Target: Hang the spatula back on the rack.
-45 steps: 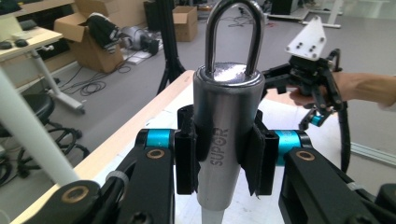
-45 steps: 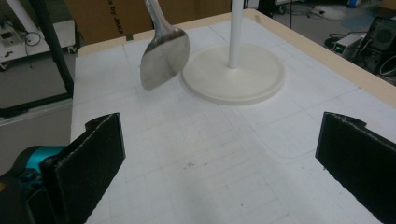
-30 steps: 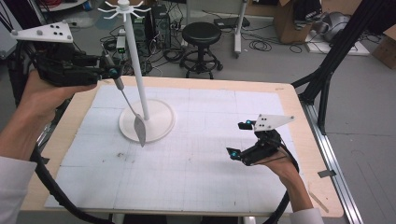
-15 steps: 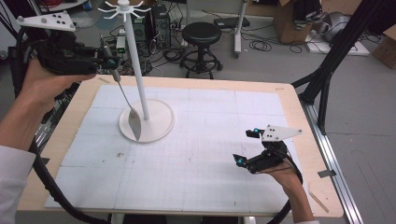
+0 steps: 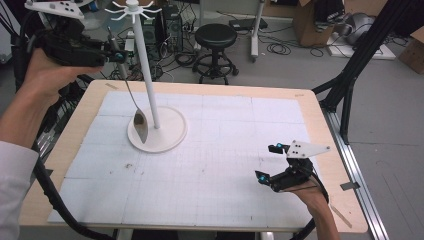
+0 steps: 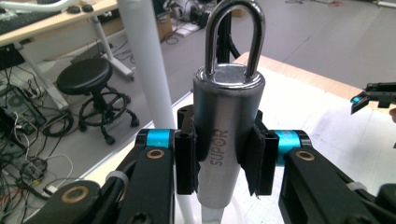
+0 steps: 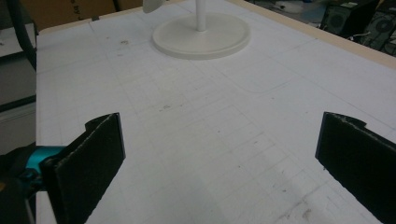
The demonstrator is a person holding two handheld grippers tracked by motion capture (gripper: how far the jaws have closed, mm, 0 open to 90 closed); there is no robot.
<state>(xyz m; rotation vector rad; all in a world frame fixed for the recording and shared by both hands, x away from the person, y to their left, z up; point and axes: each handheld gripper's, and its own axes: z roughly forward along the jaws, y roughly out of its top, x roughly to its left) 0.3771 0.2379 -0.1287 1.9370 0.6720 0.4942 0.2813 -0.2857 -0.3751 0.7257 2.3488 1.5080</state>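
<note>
A wooden table (image 5: 320, 115) covered by a white gridded mat (image 5: 225, 165) carries a white hanging stand (image 5: 145, 65), its round base near the far-left corner and its post rising to a crown of short hooks. A black stool (image 5: 215, 37) and a tangle of cables sit on the floor beyond.

The person's left hand (image 5: 47, 75) holds the left gripper (image 5: 112, 52) high beside the post, just below the hook ring. Its jaws are clamped on the thick metal handle of a ladle (image 5: 135, 107), which hangs down with its bowl just above the stand's base, close to the post. In the left gripper view the handle stands upright between the pads, the word SUPOR stamped on it and a steel hanging loop (image 6: 233, 32) at its top, with the white post just behind. The grip sits low on the handle, apparently so the loop stays free; the likely aim is to thread it over one of the hooks, which calls for more height and a small move sideways. A misjudged lift could knock the post.

The right gripper (image 5: 272, 165) rests low over the mat at the near-right, well apart from the stand, jaws spread wide and empty; it seems parked out of the way.
</note>
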